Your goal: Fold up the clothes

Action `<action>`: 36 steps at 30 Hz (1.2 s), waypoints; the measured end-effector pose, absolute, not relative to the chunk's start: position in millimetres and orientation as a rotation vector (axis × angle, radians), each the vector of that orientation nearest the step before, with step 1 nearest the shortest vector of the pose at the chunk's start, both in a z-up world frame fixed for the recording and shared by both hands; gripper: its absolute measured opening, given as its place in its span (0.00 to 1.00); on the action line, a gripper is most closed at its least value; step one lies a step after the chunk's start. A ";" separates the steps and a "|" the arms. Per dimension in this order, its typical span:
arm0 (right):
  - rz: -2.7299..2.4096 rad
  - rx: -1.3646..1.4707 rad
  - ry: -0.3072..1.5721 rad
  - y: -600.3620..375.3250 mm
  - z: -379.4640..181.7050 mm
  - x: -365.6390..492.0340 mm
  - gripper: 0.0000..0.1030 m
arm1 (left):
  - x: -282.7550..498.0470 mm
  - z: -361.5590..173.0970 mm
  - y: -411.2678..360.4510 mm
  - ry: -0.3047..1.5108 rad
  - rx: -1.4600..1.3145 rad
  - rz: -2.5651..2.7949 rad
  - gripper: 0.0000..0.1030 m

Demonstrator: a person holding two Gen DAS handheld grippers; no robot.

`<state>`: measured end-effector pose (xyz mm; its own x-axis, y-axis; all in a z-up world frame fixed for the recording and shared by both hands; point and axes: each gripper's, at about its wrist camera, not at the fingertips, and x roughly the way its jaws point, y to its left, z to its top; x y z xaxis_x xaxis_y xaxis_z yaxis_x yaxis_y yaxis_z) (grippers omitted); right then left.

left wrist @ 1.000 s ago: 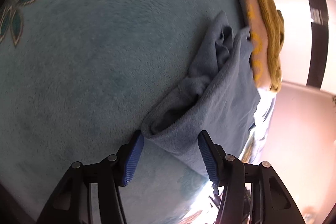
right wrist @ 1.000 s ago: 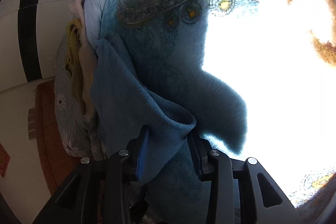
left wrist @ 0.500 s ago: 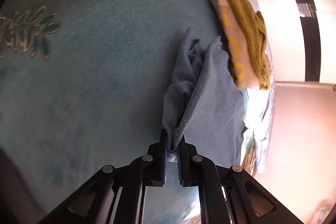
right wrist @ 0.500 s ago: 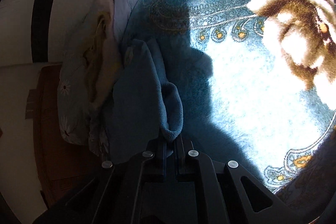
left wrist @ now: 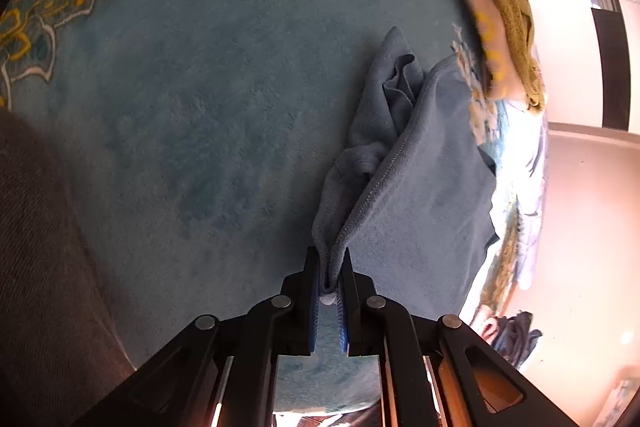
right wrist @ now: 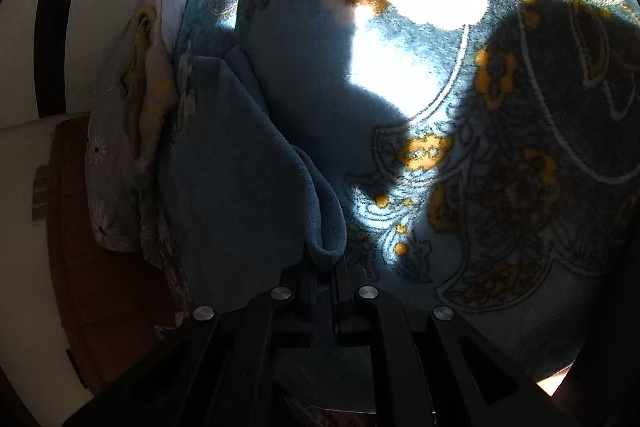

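Your teal blanket (left wrist: 168, 115) fills both views. On it the blue cloth (left wrist: 432, 163) runs lengthwise up-frame from each gripper, toward the clothes pile (left wrist: 504, 23). Left gripper (left wrist: 330, 281) and right gripper (right wrist: 325, 269) each pinch a near corner.

The cloth (left wrist: 420, 187) lies on the blanket (left wrist: 200, 107), one corner pinched in the left gripper (left wrist: 329, 267), another in the right gripper (right wrist: 323, 267) — its far edge against a heap of folded clothes (left wrist: 504, 39) lying along the blanket's edge.
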<state>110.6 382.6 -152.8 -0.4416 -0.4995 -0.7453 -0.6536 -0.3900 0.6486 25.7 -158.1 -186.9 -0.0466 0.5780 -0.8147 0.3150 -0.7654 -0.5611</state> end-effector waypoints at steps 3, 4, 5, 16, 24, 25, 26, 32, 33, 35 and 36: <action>1.999 -1.606 1.610 382.6 -150.2 104.9 0.05 | 24.8 -183.8 -156.2 -0.932 -2.009 1.924 0.08; 2.005 -1.606 1.609 383.3 -149.8 103.8 0.05 | 24.5 -182.5 -155.8 -0.921 -2.006 1.930 0.08; 2.002 -1.613 1.614 383.7 -150.5 103.0 0.05 | 23.8 -181.9 -155.5 -0.905 -2.018 1.931 0.11; 2.139 -1.625 1.380 391.8 -113.8 104.3 0.25 | -19.3 -133.8 -145.5 -0.653 -1.914 2.028 0.36; 2.314 -1.677 1.178 397.0 -101.5 19.9 0.28 | -72.3 -131.7 -115.4 -0.373 -1.872 2.067 0.46; 2.322 -1.697 1.145 396.7 -105.2 6.7 0.28 | -81.5 -136.8 -106.0 -0.331 -1.870 2.063 0.46; 2.324 -1.716 1.118 396.8 -109.5 -4.5 0.28 | -91.4 -143.9 -95.6 -0.281 -1.868 2.066 0.46; 2.314 -1.762 1.020 396.3 -122.1 -50.5 0.28 | -130.1 -176.6 -47.2 -0.082 -1.851 2.055 0.46; 2.321 -1.763 1.011 396.3 -122.9 -53.4 0.28 | -131.3 -177.1 -45.8 -0.070 -1.836 2.060 0.46; 2.330 -1.767 1.013 396.6 -124.2 -56.7 0.27 | -133.8 -178.4 -46.0 -0.092 -1.814 2.062 0.36; 2.333 -1.770 1.019 396.7 -124.6 -57.5 0.21 | -135.0 -179.1 -46.6 -0.108 -1.803 2.062 0.28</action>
<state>-57.5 396.7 -124.6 -0.3477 -0.3446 -0.8720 -0.4057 -0.7831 0.4713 -135.0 -46.6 -179.1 -0.0896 0.3429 -0.9351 -0.2433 -0.9179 -0.3134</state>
